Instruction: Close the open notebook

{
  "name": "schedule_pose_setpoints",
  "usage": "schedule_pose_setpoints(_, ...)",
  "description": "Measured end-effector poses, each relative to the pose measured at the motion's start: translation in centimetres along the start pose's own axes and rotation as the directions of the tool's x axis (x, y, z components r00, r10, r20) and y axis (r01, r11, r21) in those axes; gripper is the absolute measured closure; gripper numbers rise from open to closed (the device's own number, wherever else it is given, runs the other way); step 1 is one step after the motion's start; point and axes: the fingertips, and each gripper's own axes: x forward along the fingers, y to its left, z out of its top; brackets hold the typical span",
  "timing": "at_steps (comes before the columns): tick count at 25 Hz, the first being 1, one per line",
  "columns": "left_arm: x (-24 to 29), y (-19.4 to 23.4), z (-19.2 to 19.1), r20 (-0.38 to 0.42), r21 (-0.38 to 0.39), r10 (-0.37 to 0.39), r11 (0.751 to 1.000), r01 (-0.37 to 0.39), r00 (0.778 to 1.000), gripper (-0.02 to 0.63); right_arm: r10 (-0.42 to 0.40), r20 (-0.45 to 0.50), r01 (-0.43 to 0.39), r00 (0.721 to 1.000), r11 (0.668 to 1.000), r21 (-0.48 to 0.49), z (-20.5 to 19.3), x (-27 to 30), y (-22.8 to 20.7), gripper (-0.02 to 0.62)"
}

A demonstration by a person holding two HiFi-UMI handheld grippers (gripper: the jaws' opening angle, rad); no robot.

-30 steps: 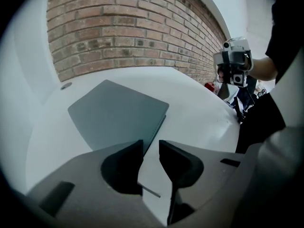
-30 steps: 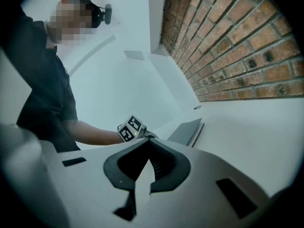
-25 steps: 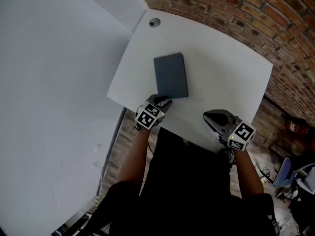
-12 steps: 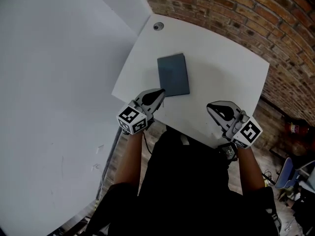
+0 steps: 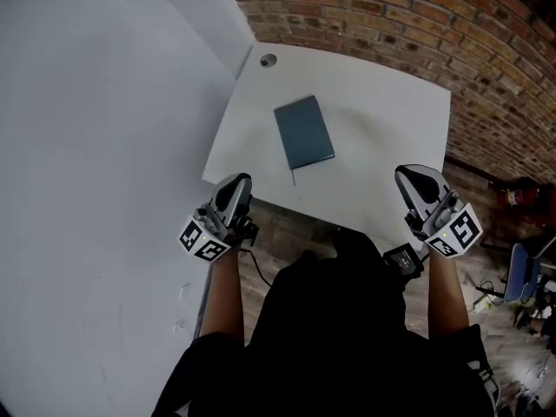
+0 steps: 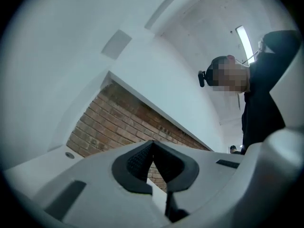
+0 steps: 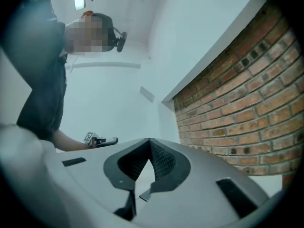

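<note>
Notebook [image 5: 304,132] closed flat on white table [image 5: 391,146]

The notebook [image 5: 304,132] lies flat on the desk [image 5: 382,120], a little left of its middle. A round hole [image 5: 268,60] is in the far left corner of the desk, behind the notebook. The left gripper [image 5: 236,186] is by the near left corner and the right gripper [image 5: 410,177] by the near right edge, both well apart from the notebook. A brick wall [image 5: 417,16] stands behind the desk, and a plain wall [image 5: 104,102] stands at its left.
</note>
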Motion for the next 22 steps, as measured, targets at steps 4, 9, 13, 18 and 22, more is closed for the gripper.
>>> schedule_pose_setpoints(4, -5.4, -2.0, 2.1, 0.058, -0.032, -0.055, 0.998, 0.057, 0.997, 0.589, -0.075, 0.018, 0.075, 0.997, 0.997, -0.007, 0.5, -2.3, 5.2, 0.591)
schedule_pose_setpoints(9, -11.4, -5.3, 3.6, 0.078, -0.002, -0.124, 0.992, 0.125, 0.989, 0.589, -0.094, -0.018, 0.094, 0.995, 0.996, -0.005, -0.9, -5.1, 13.4, 0.591)
schedule_pose_setpoints(13, -14.0, -8.0, 2.1, 0.054, -0.032, -0.191, 0.981, 0.193, 0.98, 0.589, -0.141, -0.021, 0.141, 0.99, 0.99, 0.031, -2.0, -8.0, 18.1, 0.591)
schedule_pose_setpoints(18, -15.3, -11.7, 0.5, 0.015, -0.061, -0.253, 0.965, 0.254, 0.967, 0.589, -0.155, -0.008, 0.155, 0.988, 0.987, 0.03, -1.7, -10.6, 22.1, 0.591)
schedule_pose_setpoints(22, -15.7, -16.0, -0.9, -0.086, -0.001, -0.296, 0.955, 0.297, 0.951, 0.589, -0.103, -0.038, 0.104, 0.994, 0.994, 0.021, -2.2, -12.2, 24.7, 0.591)
